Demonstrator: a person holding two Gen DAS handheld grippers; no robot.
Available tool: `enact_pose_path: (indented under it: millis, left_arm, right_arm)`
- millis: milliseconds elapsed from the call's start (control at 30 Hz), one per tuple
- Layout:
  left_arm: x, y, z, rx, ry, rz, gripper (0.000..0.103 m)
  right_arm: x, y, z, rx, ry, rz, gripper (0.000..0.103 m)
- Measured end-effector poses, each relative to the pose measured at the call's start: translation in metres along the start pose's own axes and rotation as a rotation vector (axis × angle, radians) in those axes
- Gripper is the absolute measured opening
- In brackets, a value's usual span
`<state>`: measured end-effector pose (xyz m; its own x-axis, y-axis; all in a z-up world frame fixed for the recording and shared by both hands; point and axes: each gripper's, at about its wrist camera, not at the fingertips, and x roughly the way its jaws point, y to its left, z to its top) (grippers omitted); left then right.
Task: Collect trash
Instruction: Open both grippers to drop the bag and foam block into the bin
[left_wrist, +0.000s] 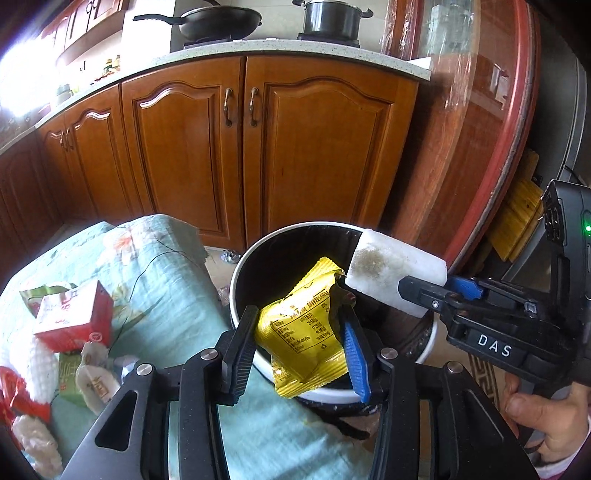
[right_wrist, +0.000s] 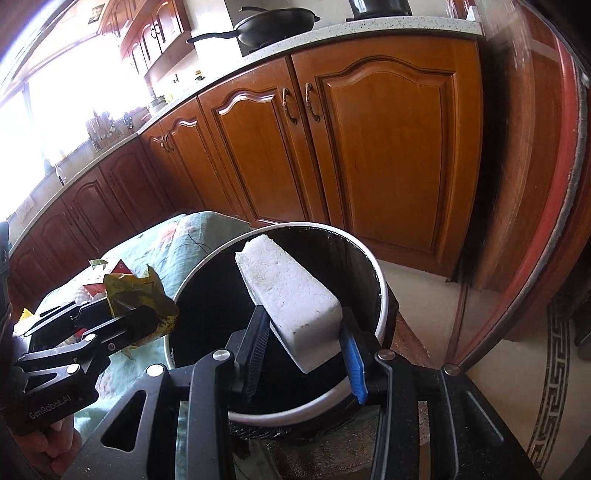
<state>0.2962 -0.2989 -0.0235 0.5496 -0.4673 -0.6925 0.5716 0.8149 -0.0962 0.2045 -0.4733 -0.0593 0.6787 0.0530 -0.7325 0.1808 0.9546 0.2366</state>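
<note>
Left wrist view: yellow wrapper (left_wrist: 306, 328) is clamped in the left gripper (left_wrist: 301, 354) over the bin (left_wrist: 240, 280); foam block (right_wrist: 291, 295) is pinched by the right gripper (right_wrist: 306, 354) above it. Release is called for next.

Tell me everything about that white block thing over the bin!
The white foam block is a chunky rectangle that looks like rough styrofoam, with a dirty brownish smudge on one face. The right hand-held gripper pinches one end between its fingers, so the block sticks out tilted above the open black trash bin. Nothing else touches it; the yellow wrapper hangs just beside it.
</note>
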Motion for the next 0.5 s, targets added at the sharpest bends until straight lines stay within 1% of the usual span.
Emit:
enact_pose_path:
  millis: [33,67,133,167,200,233,267,367,500]
  left_arm:
    - [0.003,0.002,0.001,-0.01,0.004,-0.001,0.046]
    - [0.007,0.002,0.003,-0.018,0.006,-0.002,0.048]
    - [0.014,0.002,0.006,-0.032,0.015,-0.007,0.056]
    - [0.015,0.003,0.007,-0.04,0.016,-0.012,0.062]
    - [0.016,0.003,0.007,-0.044,0.015,-0.014,0.065]
    - [0.015,0.003,0.006,-0.045,0.011,-0.015,0.066]
    - [0.014,0.003,0.004,-0.043,0.009,-0.017,0.067]
    - [0.005,0.006,-0.004,-0.047,0.0,-0.015,0.07]
    - [-0.019,0.018,-0.029,-0.071,-0.021,0.008,0.076]
  right_arm:
    - [0.003,-0.001,0.001,0.0,0.006,-0.003,0.042]
    - [0.005,-0.002,0.003,0.003,0.009,-0.005,0.045]
    - [0.008,-0.005,0.004,0.015,0.018,-0.006,0.05]
    - [0.009,-0.005,0.004,0.017,0.019,-0.006,0.056]
    - [0.009,-0.005,0.004,0.021,0.017,-0.003,0.059]
    - [0.007,-0.005,0.003,0.026,0.011,-0.001,0.066]
    - [0.005,-0.005,0.002,0.029,0.002,0.0,0.069]
    - [-0.002,-0.004,-0.002,0.043,-0.021,0.013,0.072]
    - [-0.014,0.002,-0.009,0.064,-0.06,0.04,0.082]
